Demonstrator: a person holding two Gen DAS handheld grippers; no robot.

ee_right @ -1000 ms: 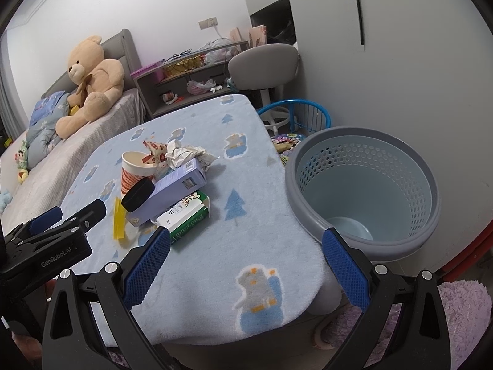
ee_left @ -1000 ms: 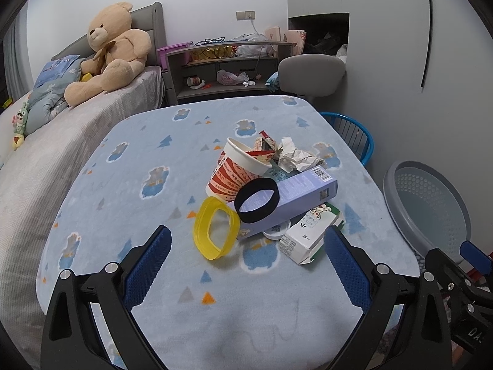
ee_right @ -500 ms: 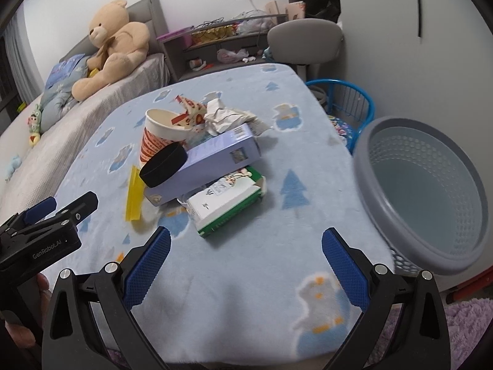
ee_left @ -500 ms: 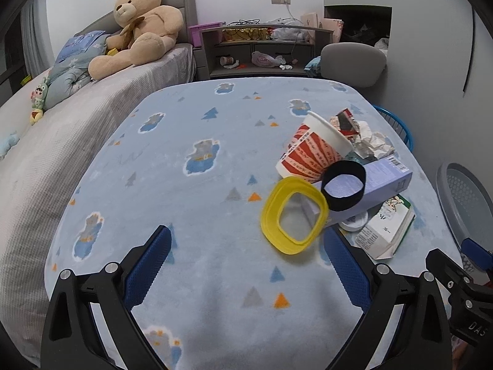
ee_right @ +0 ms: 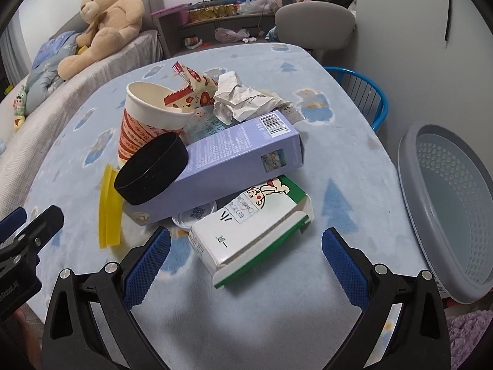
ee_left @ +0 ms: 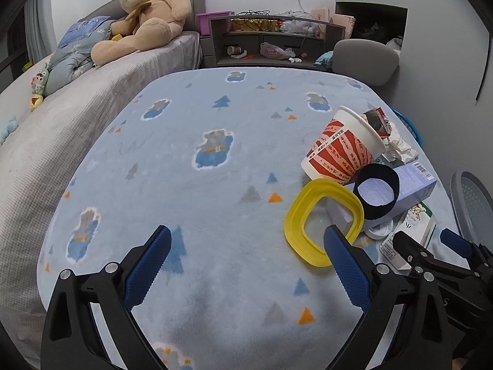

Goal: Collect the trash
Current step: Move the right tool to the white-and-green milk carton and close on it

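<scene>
The bench (ee_right: 323, 166), covered in a pale blue patterned blanket (ee_left: 191, 191), carries a trash pile: paper cup (ee_right: 144, 123), purple box (ee_right: 240, 160), milk carton (ee_right: 252, 225), yellow ring (ee_left: 320, 222).
</scene>
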